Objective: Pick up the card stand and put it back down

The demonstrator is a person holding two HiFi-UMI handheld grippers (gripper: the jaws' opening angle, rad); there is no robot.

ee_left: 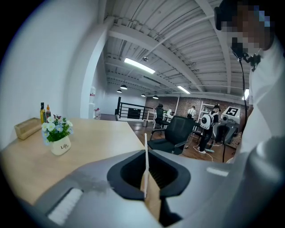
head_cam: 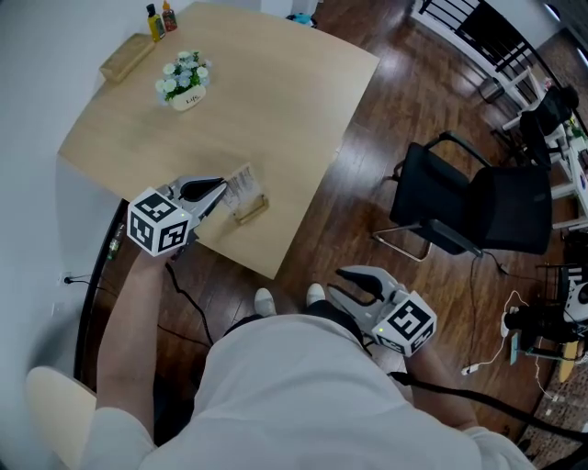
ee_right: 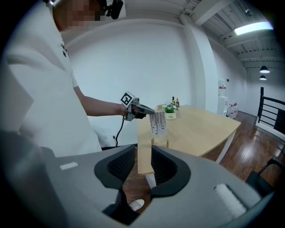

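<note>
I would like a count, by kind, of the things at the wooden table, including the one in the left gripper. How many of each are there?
Bottles: 2
Flower pot: 1
Wooden box: 1
Card stand: 1
Total: 5

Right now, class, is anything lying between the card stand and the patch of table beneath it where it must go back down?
Nothing visible does. The left gripper is shut on the card stand by the table's near edge, and the wood around its base is bare. The flower pot and bottles sit far off.
</note>
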